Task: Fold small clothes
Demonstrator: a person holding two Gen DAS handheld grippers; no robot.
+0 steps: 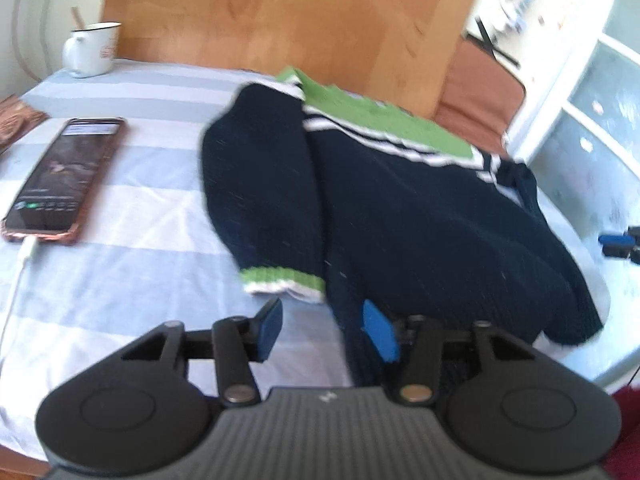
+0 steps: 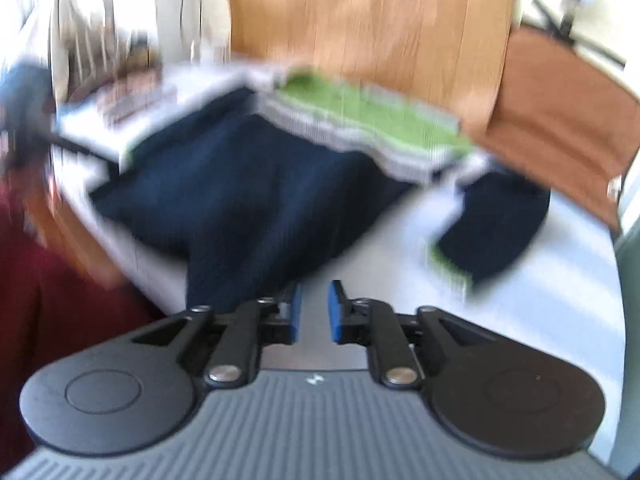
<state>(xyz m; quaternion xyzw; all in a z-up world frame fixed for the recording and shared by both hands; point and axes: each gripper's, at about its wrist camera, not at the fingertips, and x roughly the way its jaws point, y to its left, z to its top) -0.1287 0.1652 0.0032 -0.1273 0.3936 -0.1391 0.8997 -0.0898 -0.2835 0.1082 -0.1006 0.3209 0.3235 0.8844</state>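
Observation:
A navy knitted sweater (image 1: 400, 216) with green and white trim lies on the blue-and-white striped cloth (image 1: 140, 280). One sleeve is folded over its front, with the green cuff (image 1: 282, 280) toward me. My left gripper (image 1: 324, 330) is open at the sweater's near hem. The right pad is over the navy knit, the left pad over the cloth, and neither presses on it. In the blurred right wrist view the sweater (image 2: 240, 200) fills the middle and its other sleeve (image 2: 492, 224) lies to the right. My right gripper (image 2: 316, 312) stands open by a narrow gap just off the near edge, with nothing between the pads.
A phone (image 1: 64, 176) on a white cable lies on the cloth at the left, with an enamel mug (image 1: 90, 50) behind it. A wooden board (image 1: 280, 12) stands at the back, a brown cushion (image 1: 480, 100) to its right. Dark red fabric (image 2: 48, 280) is at my lower left.

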